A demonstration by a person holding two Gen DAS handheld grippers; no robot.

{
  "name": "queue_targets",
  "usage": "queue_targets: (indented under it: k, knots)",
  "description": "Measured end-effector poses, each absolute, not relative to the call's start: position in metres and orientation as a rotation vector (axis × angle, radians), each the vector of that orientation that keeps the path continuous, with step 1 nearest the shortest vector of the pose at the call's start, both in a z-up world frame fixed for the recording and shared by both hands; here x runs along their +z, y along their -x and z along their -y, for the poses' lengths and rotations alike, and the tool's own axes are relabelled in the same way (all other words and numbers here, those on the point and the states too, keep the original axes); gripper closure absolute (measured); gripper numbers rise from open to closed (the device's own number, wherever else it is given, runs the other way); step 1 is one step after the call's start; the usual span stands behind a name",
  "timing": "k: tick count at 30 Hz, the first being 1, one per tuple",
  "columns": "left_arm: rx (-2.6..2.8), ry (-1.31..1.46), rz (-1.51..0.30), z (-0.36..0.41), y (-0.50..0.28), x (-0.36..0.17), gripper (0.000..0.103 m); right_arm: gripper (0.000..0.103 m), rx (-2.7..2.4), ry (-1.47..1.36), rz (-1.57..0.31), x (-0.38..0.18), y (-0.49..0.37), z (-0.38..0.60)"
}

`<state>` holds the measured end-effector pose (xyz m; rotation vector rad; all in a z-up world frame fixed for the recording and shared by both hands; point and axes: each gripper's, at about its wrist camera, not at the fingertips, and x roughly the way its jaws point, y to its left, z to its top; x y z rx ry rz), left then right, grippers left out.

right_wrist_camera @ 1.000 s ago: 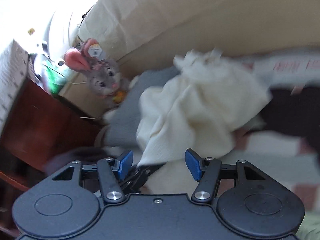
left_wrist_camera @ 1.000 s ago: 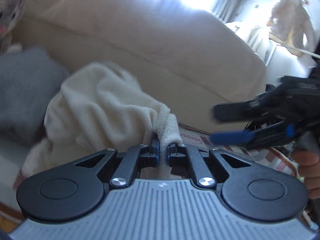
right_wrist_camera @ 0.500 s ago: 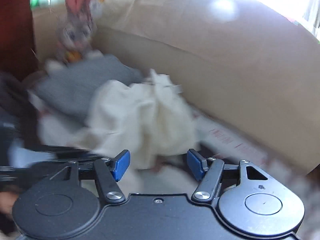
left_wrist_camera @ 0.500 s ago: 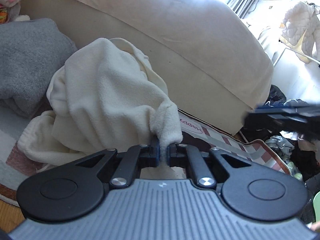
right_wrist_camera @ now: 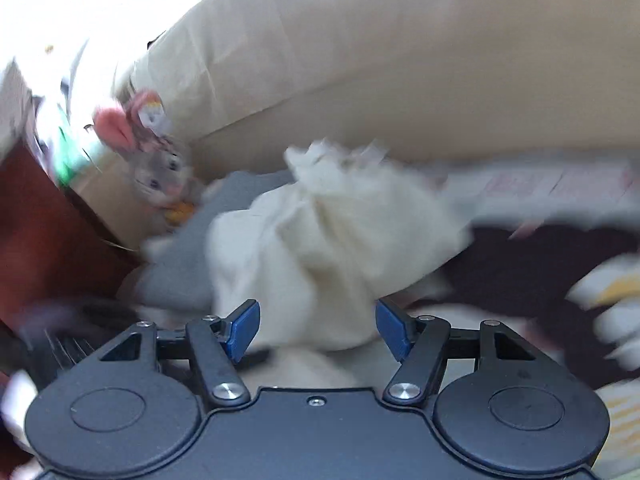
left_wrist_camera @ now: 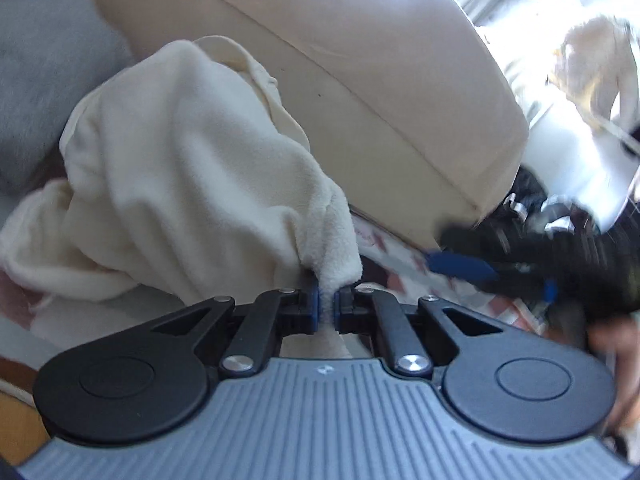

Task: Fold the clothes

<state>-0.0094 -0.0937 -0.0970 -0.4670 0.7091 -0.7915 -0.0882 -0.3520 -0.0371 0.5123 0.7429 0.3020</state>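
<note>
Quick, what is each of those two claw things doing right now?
Left gripper: shut on a corner of the cream fleece garment.
Right gripper: open, holding nothing.

Cream fleece garment [left_wrist_camera: 188,168], soft and thick, bunched in a rumpled heap. One corner drawn up into a pinched tip, rest sagging in loose folds. Lies in front of the beige sofa [left_wrist_camera: 360,80], beside a grey cloth [left_wrist_camera: 44,76].

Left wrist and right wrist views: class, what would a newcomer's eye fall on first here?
First, the cream fleece garment, bunched against the beige sofa, one corner pinched in the left gripper. Then the right gripper, open before that fleece, and the pink-eared plush toy at left.
</note>
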Motion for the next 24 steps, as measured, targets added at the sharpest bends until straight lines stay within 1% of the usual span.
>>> queue_targets:
  k: [4,6,8,9,10,11,12,13,14,16,18,22,23,24]
  knots:
    - [-0.818,0.414,-0.755,0.103,0.009,-0.094,0.097,0.033,0.517,-0.752,-0.946,-0.079,0.029,0.365]
    - [-0.834,0.408,-0.736,0.110,0.012,-0.091,0.097,0.032,0.611,-0.873,-1.033,-0.096,0.013,0.365]
    - [-0.858,0.416,-0.695,0.121,0.016,-0.088,0.097,0.032,0.655,-0.915,-1.074,-0.105,0.003,0.363]
    - [-0.883,0.432,-0.689,0.129,0.016,-0.088,0.097,0.032,0.643,-0.882,-1.088,-0.106,-0.001,0.362]
    - [-0.910,0.449,-0.691,0.138,0.015,-0.090,0.097,0.037,0.641,-0.843,-1.085,-0.108,-0.005,0.362]
    - [-0.919,0.454,-0.700,0.148,0.013,-0.091,0.097,0.046,0.644,-0.818,-1.080,-0.108,-0.006,0.364]
    - [-0.929,0.459,-0.704,0.159,0.011,-0.091,0.097,0.070,0.621,-0.812,-1.086,-0.108,-0.004,0.369]
    - [-0.943,0.463,-0.698,0.168,0.010,-0.088,0.097,0.078,0.589,-0.815,-1.095,-0.108,-0.003,0.377]
    - [-0.957,0.466,-0.692,0.177,0.010,-0.085,0.097,0.081,0.573,-0.841,-1.058,-0.105,0.001,0.389]
    - [-0.997,0.463,-0.662,0.202,0.006,-0.068,0.097,0.083,0.559,-0.910,-0.978,-0.092,0.008,0.415]
    - [-1.047,0.403,-0.597,0.237,-0.003,-0.037,0.097,0.083,0.528,-0.924,-0.872,-0.059,0.014,0.446]
    - [-1.164,0.339,-0.483,0.304,-0.024,0.044,0.096,0.084,0.475,-0.840,-0.678,0.035,0.018,0.509]
    - [-1.204,0.365,-0.499,0.317,-0.029,0.056,0.093,0.084,0.439,-0.822,-0.645,0.053,0.022,0.525]
    - [-1.235,0.383,-0.525,0.324,-0.025,0.066,0.087,0.085,0.403,-0.804,-0.613,0.071,0.027,0.542]
